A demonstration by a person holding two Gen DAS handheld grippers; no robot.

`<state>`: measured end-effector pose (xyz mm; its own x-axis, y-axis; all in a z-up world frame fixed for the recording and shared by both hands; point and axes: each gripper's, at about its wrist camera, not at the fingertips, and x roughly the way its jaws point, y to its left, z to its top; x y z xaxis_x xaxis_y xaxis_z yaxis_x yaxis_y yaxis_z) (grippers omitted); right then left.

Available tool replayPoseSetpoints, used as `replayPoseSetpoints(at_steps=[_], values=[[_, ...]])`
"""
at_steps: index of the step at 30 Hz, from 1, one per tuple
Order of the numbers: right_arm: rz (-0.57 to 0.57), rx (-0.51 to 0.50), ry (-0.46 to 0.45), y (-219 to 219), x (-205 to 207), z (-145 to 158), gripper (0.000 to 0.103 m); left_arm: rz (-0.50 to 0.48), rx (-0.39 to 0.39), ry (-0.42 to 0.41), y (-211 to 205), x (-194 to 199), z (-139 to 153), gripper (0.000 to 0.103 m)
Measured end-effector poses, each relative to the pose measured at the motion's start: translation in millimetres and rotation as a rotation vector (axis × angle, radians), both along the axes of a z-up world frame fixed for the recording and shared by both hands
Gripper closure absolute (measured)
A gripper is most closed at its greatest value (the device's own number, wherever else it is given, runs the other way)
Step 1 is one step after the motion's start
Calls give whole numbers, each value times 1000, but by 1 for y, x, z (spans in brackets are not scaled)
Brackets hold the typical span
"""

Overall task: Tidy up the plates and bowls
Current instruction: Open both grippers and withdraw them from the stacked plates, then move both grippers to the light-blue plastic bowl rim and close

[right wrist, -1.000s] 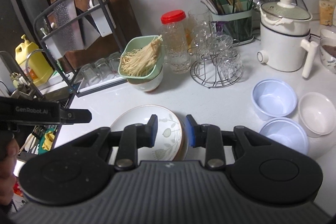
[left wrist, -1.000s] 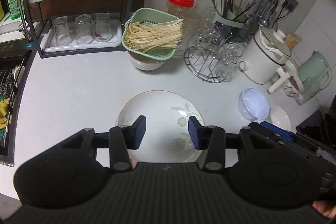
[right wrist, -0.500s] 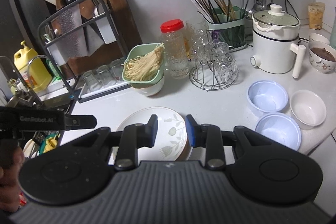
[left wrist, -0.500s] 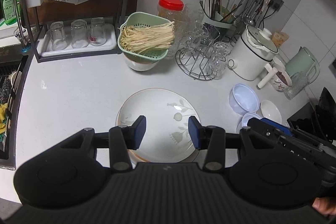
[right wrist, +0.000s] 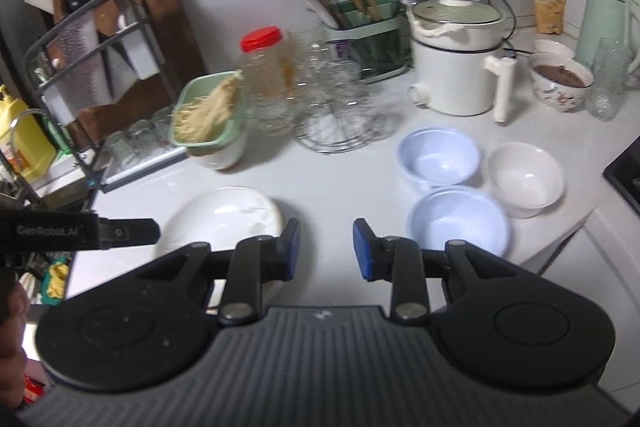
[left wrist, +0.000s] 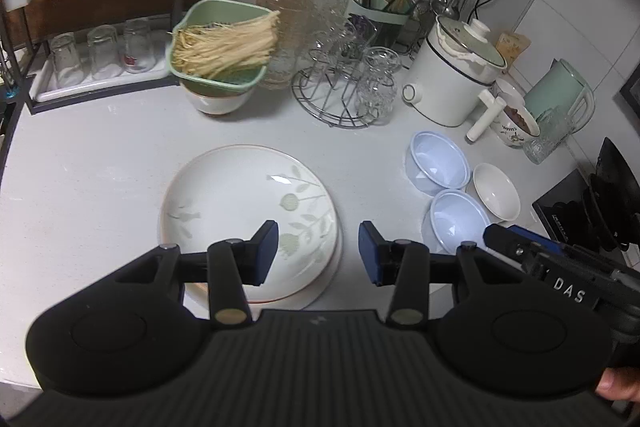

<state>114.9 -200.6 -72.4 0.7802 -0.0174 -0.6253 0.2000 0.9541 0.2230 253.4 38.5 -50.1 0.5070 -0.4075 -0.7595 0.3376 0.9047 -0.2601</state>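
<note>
**Both tools pull back, empty, with the plates stacked and the bowls still loose**

The left tool (left wrist: 318, 253) hangs partly open with nothing between its blue pads, low in the left wrist view over the near rim of the white leaf-patterned ceramic plates (left wrist: 240, 203). The right tool (right wrist: 326, 249) is likewise partly open and empty, aimed at bare white desk (right wrist: 332, 187) between the plates and the bowls. Compared with a second ago, both views take in more: the plates sit higher and fully visible in the left view, and the right view has swung so the pale blue plastic bowls (right wrist: 460, 223) and the small white bowl (right wrist: 524, 179) lie closer to centre. The plates look done; the bowls appear next.
</note>
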Motion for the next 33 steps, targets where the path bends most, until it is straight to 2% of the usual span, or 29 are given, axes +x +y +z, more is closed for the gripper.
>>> replayPoseSetpoints(at_steps=[10,17,19,23,33], values=[[-46,7,23,-89,-3,-10,70,-25,-3,-3,-91,-1,-5,53],[-65,17,45,-132,-2,-27,70,-56,4,30,-142,6,-21,42],[-72,23,52,-144,-2,-32,63,-63,4,45,-153,9,-28,38],[-89,39,69,-164,-1,-43,49,-85,25,48,-178,16,-41,38],[-35,132,133,-186,21,-80,49,-76,45,123,-201,34,-89,39]])
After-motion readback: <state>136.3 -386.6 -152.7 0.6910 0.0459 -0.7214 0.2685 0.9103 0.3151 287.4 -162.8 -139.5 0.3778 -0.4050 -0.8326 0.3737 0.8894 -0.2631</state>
